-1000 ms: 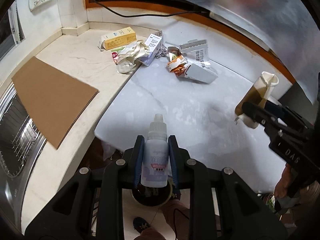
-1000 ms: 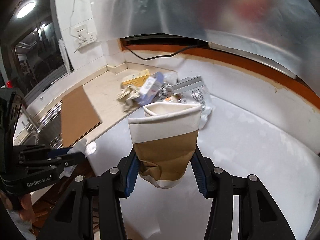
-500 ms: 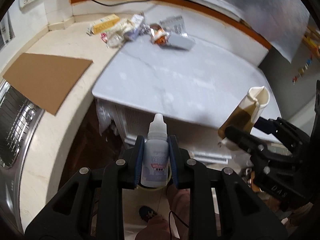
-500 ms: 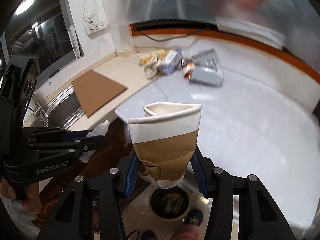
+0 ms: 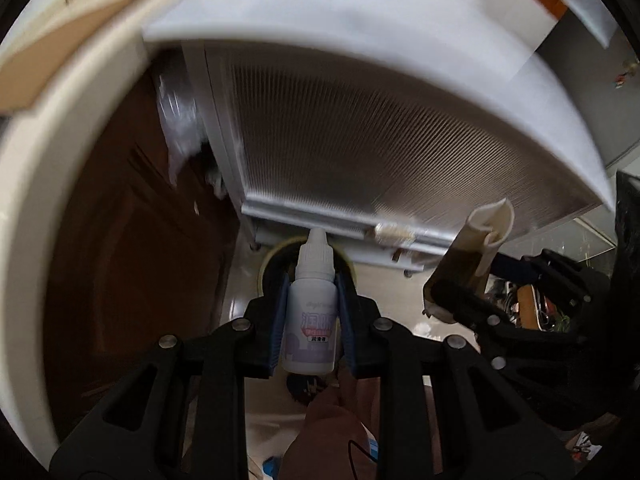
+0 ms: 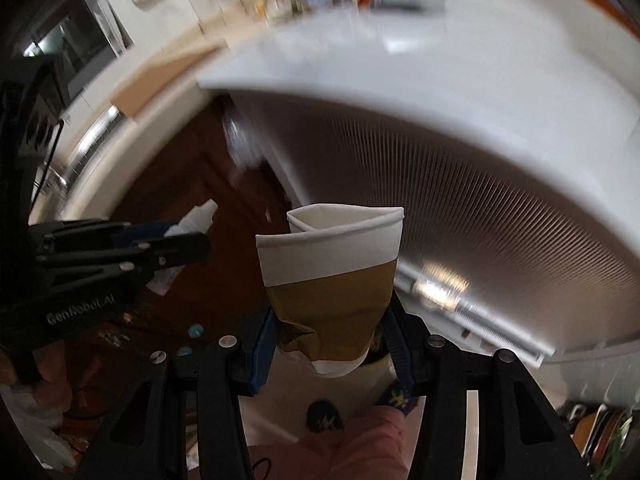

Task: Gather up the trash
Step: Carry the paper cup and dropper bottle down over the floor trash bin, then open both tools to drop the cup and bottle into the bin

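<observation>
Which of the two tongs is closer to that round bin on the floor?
Left. The left tongs, gripping the small bottle, hang right over the bin. The right tongs, squeezing the crushed paper cup, are off to one side of it.

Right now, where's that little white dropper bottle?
The dropper bottle is clamped in the left gripper, pointing down above a round bin on the floor, left of the crushed paper cup.

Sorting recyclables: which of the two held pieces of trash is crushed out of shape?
The brown-and-white paper cup in the right hand-held gripper: its rim is folded flat. The white dropper bottle in the left hand-held gripper looks intact.
</observation>
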{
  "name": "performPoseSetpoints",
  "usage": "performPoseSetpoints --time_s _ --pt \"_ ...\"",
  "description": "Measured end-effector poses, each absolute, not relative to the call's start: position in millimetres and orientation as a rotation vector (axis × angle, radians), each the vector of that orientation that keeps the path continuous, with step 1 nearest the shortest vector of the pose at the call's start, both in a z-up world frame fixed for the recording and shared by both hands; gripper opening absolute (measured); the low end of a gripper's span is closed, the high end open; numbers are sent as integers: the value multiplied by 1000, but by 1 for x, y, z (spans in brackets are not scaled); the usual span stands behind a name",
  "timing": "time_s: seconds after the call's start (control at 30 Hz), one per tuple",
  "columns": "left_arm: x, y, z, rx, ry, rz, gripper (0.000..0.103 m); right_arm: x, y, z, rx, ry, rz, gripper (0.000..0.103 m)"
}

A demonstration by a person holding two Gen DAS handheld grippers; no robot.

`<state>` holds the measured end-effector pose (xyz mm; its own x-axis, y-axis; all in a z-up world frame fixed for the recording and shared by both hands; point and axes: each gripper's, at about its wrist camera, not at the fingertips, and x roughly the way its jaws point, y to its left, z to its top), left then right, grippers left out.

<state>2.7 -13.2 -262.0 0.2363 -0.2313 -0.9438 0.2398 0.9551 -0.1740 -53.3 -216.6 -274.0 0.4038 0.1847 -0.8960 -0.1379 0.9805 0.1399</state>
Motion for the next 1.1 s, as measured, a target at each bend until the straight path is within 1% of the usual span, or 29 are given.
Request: performPoseSetpoints --time_s 0.2,0.23,0.43,0.7,0.9,0.93,0.97,1.0,1.03,1.1 --pt "9 -11 -361 -25 1370 -291 21 -56 -219 -390 45 1250 195 49" --pt "10 -11 -380 -35 1380 -288 21 -51 -221 -403 43 1259 197 49" --pt "12 -19 -459 -74 1413 -269 21 -47 -228 -485 43 1304 205 49" --pt "18 -38 -520 -73 1427 -266 21 -33 -239 -550 37 1331 231 50" --pt "19 -45 -535 -55 1433 -278 22 -20 -244 -570 29 1331 259 51" --pt "19 -46 -537 -48 1436 -277 25 -18 -245 -573 27 1335 264 52" --pt "17 -44 -536 -43 1439 -277 29 -15 -245 -575 26 1337 267 55" --pt "17 -45 -537 -40 1443 -279 42 -14 -246 -576 25 1338 269 58" --pt "16 -45 -537 -37 1446 -278 57 -13 -247 -576 28 1336 268 58" --pt "14 -44 -534 -33 1442 -268 71 -10 -248 -574 40 1332 269 61"
